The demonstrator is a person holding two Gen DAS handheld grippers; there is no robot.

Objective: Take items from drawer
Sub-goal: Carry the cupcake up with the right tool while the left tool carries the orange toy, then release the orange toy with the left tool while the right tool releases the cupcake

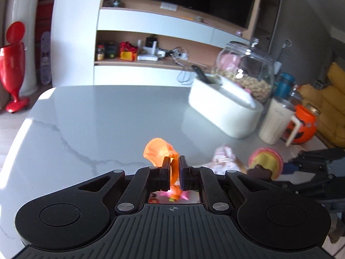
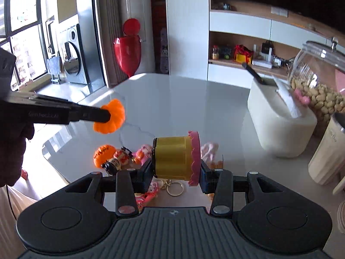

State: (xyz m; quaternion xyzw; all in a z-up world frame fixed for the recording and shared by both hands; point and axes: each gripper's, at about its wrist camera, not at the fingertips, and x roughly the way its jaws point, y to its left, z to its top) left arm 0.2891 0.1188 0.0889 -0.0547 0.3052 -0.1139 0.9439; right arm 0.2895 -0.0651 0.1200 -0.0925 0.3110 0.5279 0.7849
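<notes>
My left gripper [image 1: 174, 161] is shut on an orange pumpkin-shaped toy [image 1: 158, 152], held above the grey marble table [image 1: 97, 116]. In the right wrist view the same toy [image 2: 111, 116] shows at the tip of the left gripper [image 2: 105, 114], coming in from the left. My right gripper [image 2: 176, 161] is shut on a yellow cylindrical toy with a pink scalloped rim [image 2: 174, 157], lying sideways between the fingers. From the left wrist view that toy [image 1: 266, 161] appears at the right. Below lie small toys: an orange pumpkin figure [image 2: 103, 154], a little doll [image 2: 117, 161], a key ring [image 2: 175, 188].
A white box with a black-handled tool [image 1: 224, 108] stands at the right of the table, beside a glass jar of nuts [image 1: 248, 71], a cream jug [image 1: 278, 120] and an orange pumpkin bucket [image 1: 301, 125]. A red stand [image 2: 128, 49] is beyond the table's far edge.
</notes>
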